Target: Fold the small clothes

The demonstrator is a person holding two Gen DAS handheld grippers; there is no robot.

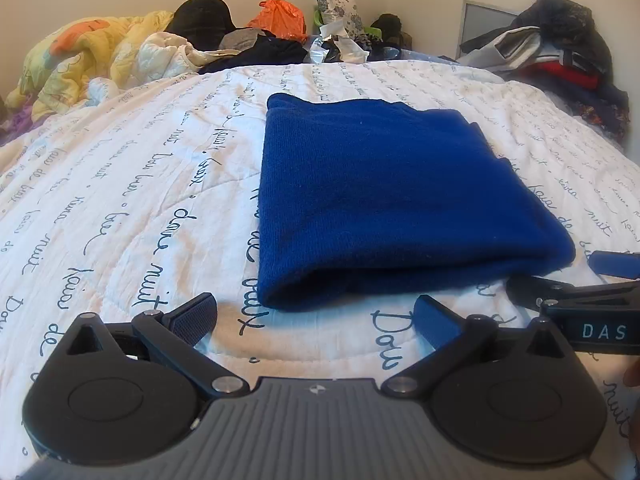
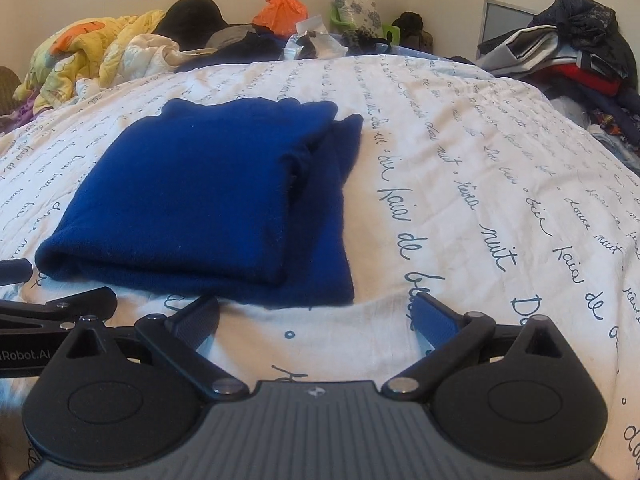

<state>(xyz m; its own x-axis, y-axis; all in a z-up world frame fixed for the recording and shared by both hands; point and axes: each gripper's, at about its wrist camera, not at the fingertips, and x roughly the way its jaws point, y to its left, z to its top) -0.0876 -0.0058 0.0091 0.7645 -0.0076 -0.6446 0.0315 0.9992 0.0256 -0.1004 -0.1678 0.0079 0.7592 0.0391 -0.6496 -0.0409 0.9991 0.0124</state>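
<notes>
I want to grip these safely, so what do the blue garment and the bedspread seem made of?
Blue garment: likely fleece or fine knit, matte and fuzzy, with soft rounded folds. Bedspread: probably quilted cotton, matte white, stitched lines and printed script.

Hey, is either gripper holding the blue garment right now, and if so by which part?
Nothing is held. The left gripper and right gripper are both open, just short of the folded blue garment lying on the bedspread.

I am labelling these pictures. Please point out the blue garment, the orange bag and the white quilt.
blue garment (image 1: 380, 184): left wrist view, middle of its folded top layer.
orange bag (image 2: 282, 14): right wrist view, its front.
white quilt (image 2: 480, 200): right wrist view, bare printed part.
</notes>
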